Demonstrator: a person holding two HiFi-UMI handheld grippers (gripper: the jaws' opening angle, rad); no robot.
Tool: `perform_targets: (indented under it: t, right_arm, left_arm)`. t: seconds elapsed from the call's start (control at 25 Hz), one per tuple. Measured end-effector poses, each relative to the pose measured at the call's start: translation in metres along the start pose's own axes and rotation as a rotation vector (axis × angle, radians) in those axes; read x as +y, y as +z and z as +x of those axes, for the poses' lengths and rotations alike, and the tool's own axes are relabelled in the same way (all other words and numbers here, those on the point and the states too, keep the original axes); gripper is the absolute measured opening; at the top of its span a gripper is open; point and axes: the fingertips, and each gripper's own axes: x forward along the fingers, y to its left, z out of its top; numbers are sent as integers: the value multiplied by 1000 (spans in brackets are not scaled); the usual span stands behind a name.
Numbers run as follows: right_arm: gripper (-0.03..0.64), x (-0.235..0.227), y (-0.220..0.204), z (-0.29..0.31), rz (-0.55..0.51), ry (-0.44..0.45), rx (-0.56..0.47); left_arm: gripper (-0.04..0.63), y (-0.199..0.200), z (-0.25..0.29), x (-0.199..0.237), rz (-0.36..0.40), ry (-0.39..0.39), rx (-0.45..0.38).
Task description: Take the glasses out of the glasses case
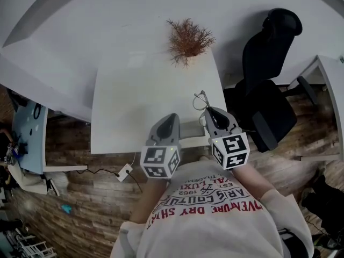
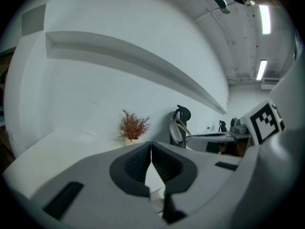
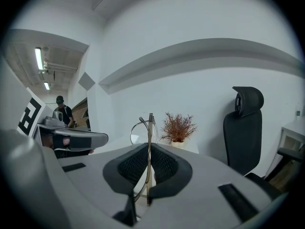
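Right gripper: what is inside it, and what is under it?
The right gripper is shut on the glasses, a lens rising past its tips. Under it, its body covers the near edge of the white table; no glasses case can be made out.

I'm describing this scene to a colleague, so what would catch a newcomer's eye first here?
The glasses, clamped in the right gripper above the near right corner of the white table, stand out first. Then the reddish dried plant at its far edge, and the black chair to the right.
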Motion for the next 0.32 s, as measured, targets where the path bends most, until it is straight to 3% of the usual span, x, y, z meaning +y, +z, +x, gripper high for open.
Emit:
perform_targets:
  t: [0.32]
  right_arm:
    - [25, -4, -2, 4, -2, 4, 10]
  left_arm:
    - [8, -1, 5, 2, -2, -9, 0]
